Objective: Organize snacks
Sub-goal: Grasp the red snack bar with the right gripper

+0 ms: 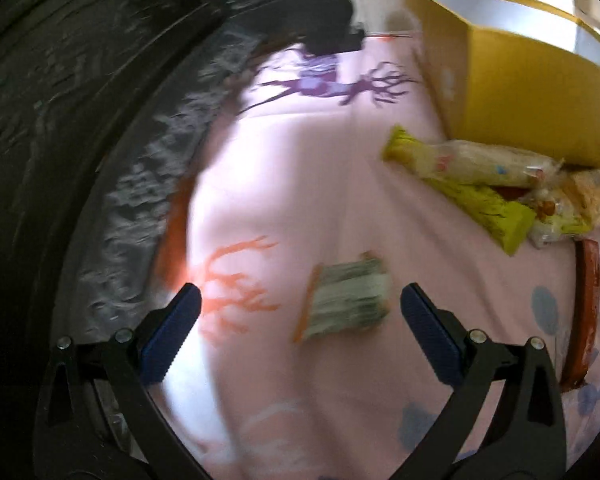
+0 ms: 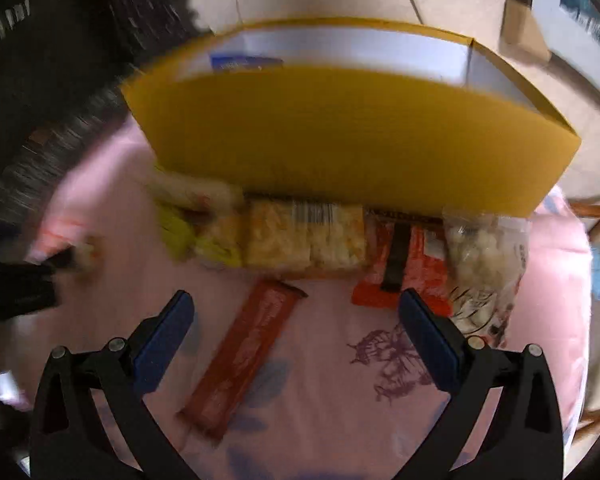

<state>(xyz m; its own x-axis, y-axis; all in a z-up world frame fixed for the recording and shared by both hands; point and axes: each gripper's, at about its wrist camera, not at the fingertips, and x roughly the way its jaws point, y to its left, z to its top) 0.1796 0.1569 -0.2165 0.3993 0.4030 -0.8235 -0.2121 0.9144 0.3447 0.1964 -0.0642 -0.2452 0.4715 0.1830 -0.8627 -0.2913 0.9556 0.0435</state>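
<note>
The left claw (image 1: pixel 300 308) was spread wide and held nothing, with a small greenish snack packet (image 1: pixel 346 298) lying on the pink cloth (image 1: pixel 300 160) between its blue pads, though not touching them. The right claw (image 2: pixel 296 312) was also spread and empty above a brown snack bar (image 2: pixel 244 356) that lay tilted. At twelve o'clock a row of snack packets (image 2: pixel 304 240) lay along the wall of the yellow box (image 2: pixel 352 136), which held a blue packet (image 2: pixel 244 62) inside.

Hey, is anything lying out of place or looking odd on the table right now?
Yes. The small greenish packet lies alone on the pink cloth, apart from the snacks bunched by the yellow box. The long red bar also lies askew, diagonal to that row.
</note>
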